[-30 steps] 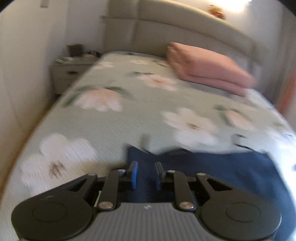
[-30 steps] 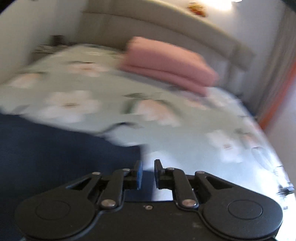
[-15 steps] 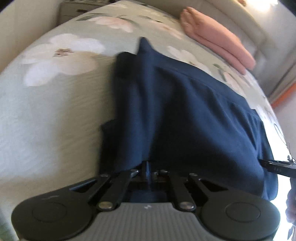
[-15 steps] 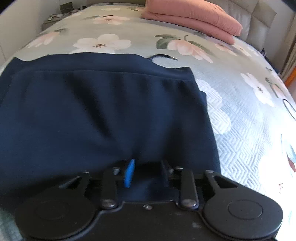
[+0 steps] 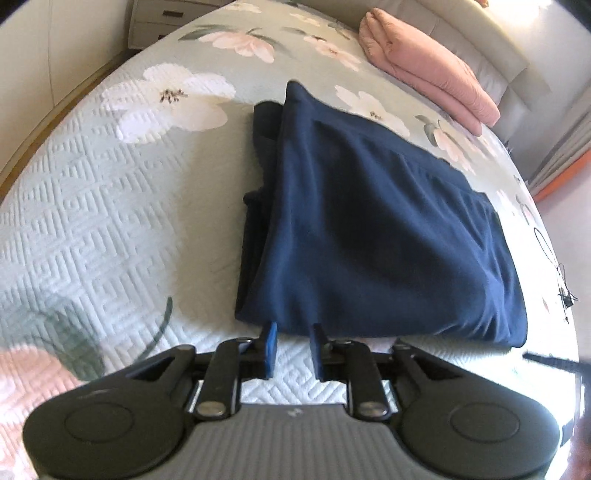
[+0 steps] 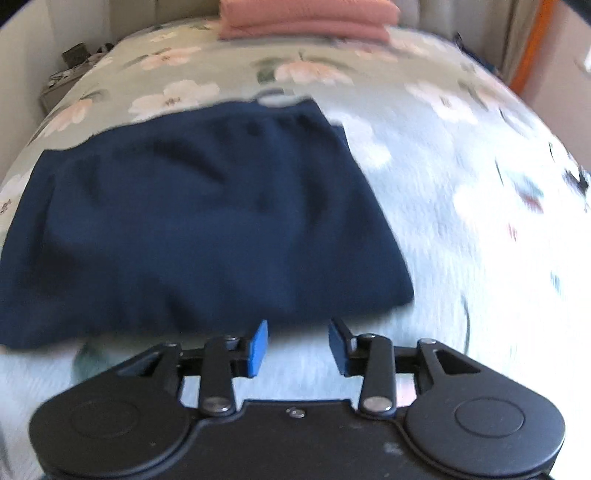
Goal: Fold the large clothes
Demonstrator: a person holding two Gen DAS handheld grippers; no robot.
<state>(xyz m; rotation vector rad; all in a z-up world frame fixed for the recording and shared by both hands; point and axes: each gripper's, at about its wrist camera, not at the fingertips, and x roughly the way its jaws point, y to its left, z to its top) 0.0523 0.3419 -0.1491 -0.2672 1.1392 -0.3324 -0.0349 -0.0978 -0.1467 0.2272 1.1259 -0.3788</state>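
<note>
A dark navy garment [image 5: 373,229] lies folded in layers on the floral bedspread [image 5: 110,206]; it also shows in the right wrist view [image 6: 192,229]. My left gripper [image 5: 293,334] is open and empty, its blue-padded tips just at the garment's near edge by the left corner. My right gripper [image 6: 298,334] is open and empty, a little back from the near edge by the garment's right corner. The right wrist view is blurred by motion.
A folded pink blanket [image 5: 428,70] lies at the head of the bed, also in the right wrist view [image 6: 306,18]. A nightstand [image 5: 162,18] stands at the far left. The bed's right edge [image 5: 554,258] falls away beside orange-trimmed curtains.
Both grippers carried the navy cloth back towards the near side, folding it over. The left was shut on the cloth half a second ago; both now stand open and drawn back from it.
</note>
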